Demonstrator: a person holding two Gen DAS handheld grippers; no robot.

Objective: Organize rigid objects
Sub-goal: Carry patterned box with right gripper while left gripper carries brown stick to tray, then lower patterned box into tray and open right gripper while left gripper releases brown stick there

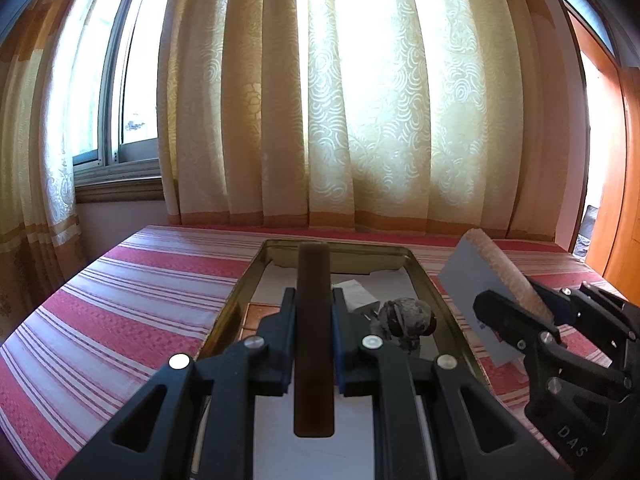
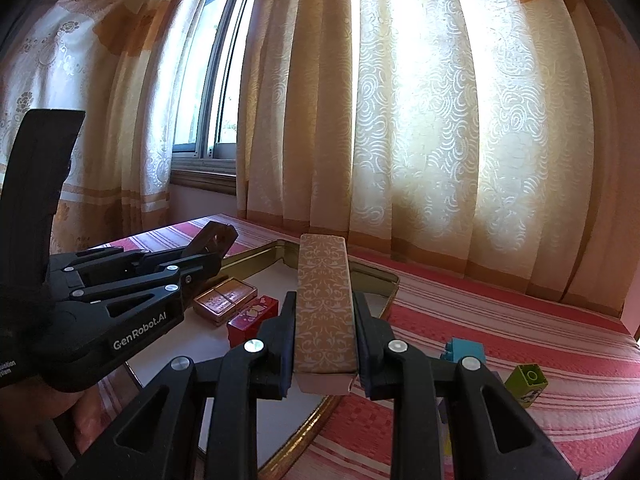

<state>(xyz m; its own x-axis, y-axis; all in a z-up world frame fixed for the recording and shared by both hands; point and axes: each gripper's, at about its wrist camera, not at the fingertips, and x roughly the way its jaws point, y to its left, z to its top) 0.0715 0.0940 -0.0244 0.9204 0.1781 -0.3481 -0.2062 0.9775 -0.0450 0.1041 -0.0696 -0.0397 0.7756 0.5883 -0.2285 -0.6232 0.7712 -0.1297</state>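
In the left wrist view my left gripper (image 1: 313, 294) is shut on a long dark brown bar (image 1: 314, 360), held lengthwise above a gold tin tray (image 1: 240, 284). A dark, wrinkled walnut-like lump (image 1: 406, 318) lies in the tray. My right gripper (image 1: 520, 300) hangs over the tray's right rim, shut on a long patterned box (image 1: 476, 280) tilted on edge. In the right wrist view the right gripper (image 2: 325, 298) clamps that beige ornamented box (image 2: 324, 320). The left gripper (image 2: 208, 256) holds the brown bar (image 2: 214, 238) above the tray (image 2: 384, 276).
A copper-coloured box (image 2: 226, 298) and a red box (image 2: 252, 320) lie in the tray, with white paper (image 1: 356, 292) beside the lump. A blue block (image 2: 464, 350) and a green block (image 2: 526, 384) sit on the red-striped cloth (image 2: 500, 320). Curtains and a window stand behind.
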